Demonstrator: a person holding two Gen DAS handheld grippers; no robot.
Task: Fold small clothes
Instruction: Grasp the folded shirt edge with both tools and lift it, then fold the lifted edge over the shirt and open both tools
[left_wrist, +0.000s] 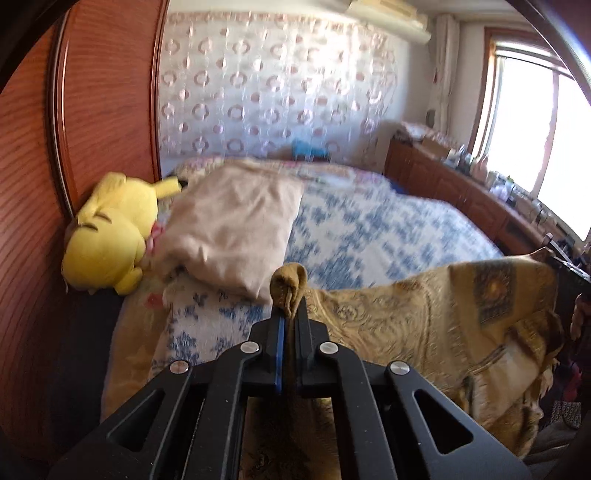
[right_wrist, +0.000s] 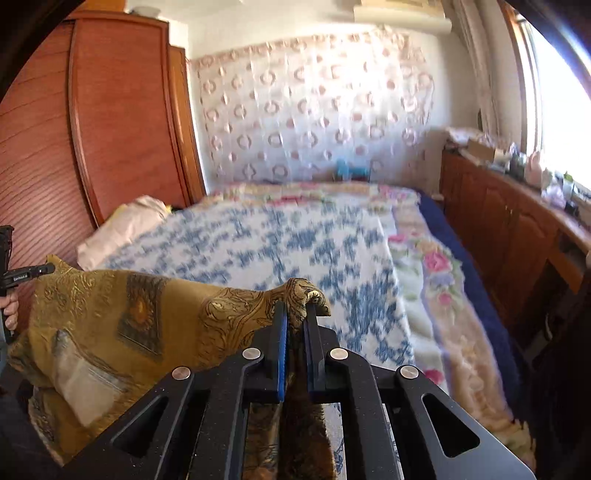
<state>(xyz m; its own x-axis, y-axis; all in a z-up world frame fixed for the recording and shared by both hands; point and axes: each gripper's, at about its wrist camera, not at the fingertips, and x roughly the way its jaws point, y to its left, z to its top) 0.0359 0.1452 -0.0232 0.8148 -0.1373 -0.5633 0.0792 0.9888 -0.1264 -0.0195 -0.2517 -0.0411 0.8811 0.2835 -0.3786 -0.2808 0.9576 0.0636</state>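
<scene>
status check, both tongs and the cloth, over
Left tongs shut on gold cloth. Right tongs shut on other corner. Cloth held stretched above the bed. Nothing in the way.

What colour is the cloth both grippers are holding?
Mustard-gold cloth with dark ornate print; clearest in the right wrist view.

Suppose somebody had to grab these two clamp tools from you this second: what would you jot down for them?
Left gripper: shut on one corner of the gold patterned cloth.
Right gripper: shut on another corner of the same cloth.
The cloth hangs stretched between the two grippers, lifted above the blue-and-white bedspread.
Also on the bed: a folded beige garment beside a yellow Pikachu plush near the wooden headboard.
Done: cloth picked up and spread.
Left: no fold is made yet; lay it flat on the bedspread, then fold it.
</scene>
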